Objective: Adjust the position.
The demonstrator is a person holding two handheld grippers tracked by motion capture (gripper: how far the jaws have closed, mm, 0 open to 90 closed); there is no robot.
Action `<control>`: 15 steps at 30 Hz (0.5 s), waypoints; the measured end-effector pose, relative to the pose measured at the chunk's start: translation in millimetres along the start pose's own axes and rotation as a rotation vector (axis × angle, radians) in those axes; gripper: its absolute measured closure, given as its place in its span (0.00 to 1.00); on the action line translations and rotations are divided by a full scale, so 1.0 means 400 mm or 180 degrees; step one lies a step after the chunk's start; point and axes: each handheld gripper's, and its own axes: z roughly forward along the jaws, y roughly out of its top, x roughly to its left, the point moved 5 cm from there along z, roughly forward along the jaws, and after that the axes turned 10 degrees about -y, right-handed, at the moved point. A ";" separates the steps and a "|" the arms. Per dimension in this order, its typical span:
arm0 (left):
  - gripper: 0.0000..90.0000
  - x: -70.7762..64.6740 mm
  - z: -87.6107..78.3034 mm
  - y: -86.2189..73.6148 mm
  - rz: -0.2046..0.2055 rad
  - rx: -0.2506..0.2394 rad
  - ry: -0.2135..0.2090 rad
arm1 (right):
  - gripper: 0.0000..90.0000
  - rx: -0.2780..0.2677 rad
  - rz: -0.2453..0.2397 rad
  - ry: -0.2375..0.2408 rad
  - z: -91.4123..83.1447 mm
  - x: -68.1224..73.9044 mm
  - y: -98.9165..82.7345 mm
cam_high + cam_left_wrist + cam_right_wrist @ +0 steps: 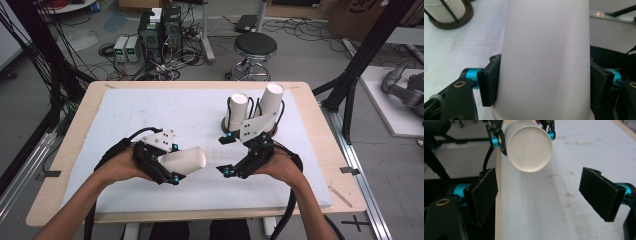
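Close in, the left gripper view has both black pads pressed flat against the sides of a white paper cup (544, 60), clamped just above its rim. The right gripper view adds the cup's round closed base (529, 148) facing it, with its own jaws spread wide and nothing between them. From the high view, the left gripper (167, 167) holds the cup lying sideways, off the white mat (150, 107). The right gripper (225, 156) sits just beside the cup. Beyond the cup, two cup stacks (239, 112) stand in a holder.

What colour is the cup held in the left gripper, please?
White, plain; the cup shows best in the right gripper view.
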 end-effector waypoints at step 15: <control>0.29 -0.007 0.017 -0.004 -0.0075 0.0835 -0.0038 | 0.18 0.1005 -0.0416 0.0025 0.042 0.007 0.014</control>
